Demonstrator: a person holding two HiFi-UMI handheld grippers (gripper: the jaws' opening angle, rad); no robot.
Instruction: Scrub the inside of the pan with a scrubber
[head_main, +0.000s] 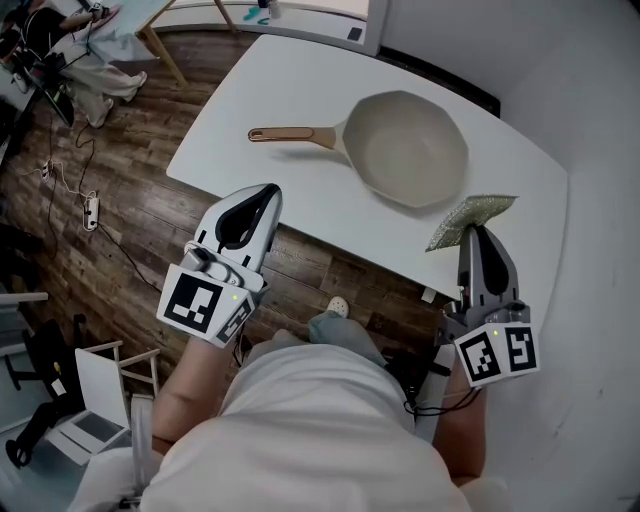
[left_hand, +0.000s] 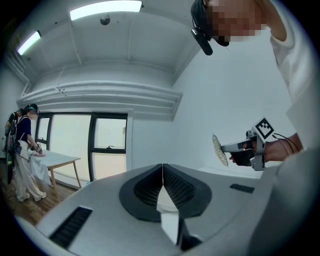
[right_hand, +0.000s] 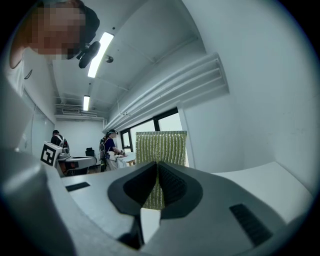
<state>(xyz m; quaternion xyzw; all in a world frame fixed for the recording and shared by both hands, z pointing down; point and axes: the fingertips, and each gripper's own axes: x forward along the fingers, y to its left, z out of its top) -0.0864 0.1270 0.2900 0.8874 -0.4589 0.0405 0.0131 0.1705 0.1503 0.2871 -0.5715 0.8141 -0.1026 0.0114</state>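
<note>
The right claw (head_main: 473, 232) pinches only an edge of the scrubber (head_main: 470, 213), which may slip out. The left claw (head_main: 268, 192) is together and empty, so the unheld pan (head_main: 405, 145) could slide.

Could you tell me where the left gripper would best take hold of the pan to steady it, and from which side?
Probably the brown handle: slim and straight, it sticks out from the pan's wide bowl toward the left gripper's side. Come from above there, jaws opened across its width.
</note>
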